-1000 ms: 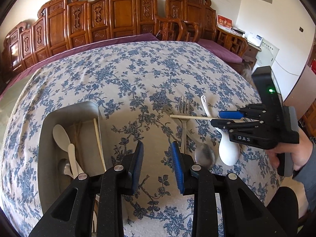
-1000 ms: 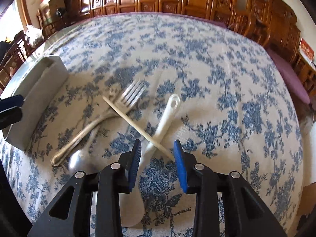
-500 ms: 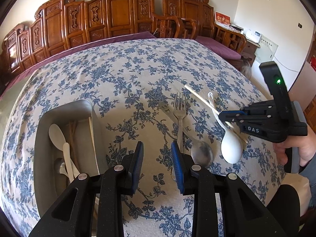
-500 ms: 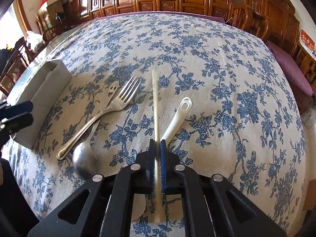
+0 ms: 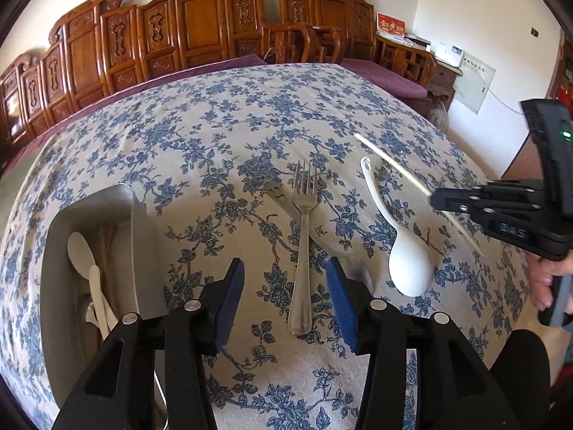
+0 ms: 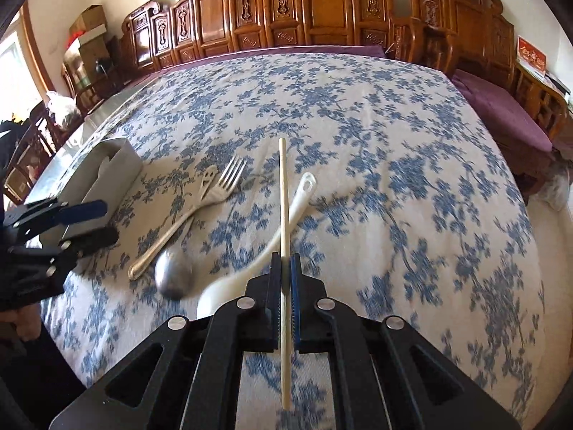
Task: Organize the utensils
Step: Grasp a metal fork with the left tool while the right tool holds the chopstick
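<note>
My right gripper is shut on a pale chopstick and holds it above the table; both also show in the left wrist view, gripper and chopstick. My left gripper is open and empty, its fingers either side of the metal fork handle. A metal spoon lies under the fork. A white ceramic spoon lies to the right. The metal utensil box at left holds spoons and chopsticks.
The table wears a blue floral cloth. Carved wooden chairs line the far side. The box also shows in the right wrist view. The person's hand holds the right gripper near the table's right edge.
My right gripper closed on the chopstick and lifted it off the other utensils, moving right. My left gripper opened wider and moved right over the fork handle.
</note>
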A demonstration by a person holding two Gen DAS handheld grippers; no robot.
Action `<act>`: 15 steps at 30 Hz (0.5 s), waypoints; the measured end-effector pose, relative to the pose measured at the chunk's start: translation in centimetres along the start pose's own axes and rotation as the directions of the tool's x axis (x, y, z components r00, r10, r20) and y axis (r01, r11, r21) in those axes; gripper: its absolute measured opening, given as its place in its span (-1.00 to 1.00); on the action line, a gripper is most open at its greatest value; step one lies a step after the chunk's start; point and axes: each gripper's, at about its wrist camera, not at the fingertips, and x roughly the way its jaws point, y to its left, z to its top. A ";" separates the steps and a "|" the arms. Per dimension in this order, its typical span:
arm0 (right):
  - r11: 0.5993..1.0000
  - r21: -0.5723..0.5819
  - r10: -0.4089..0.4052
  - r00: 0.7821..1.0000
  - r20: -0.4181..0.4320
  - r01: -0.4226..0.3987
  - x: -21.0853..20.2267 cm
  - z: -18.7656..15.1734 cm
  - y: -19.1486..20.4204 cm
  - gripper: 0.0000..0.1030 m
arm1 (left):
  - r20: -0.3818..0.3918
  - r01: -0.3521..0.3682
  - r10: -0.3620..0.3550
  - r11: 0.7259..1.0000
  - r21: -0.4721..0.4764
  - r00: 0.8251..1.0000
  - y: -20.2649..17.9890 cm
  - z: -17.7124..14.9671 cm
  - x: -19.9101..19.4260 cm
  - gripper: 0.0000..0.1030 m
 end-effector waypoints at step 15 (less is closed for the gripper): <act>0.999 -0.035 -0.025 0.996 0.086 0.028 -4.4 -1.5 -2.1 -0.88 | -0.086 -0.020 0.027 0.997 0.081 0.996 -1.1 1.7 3.9 -0.30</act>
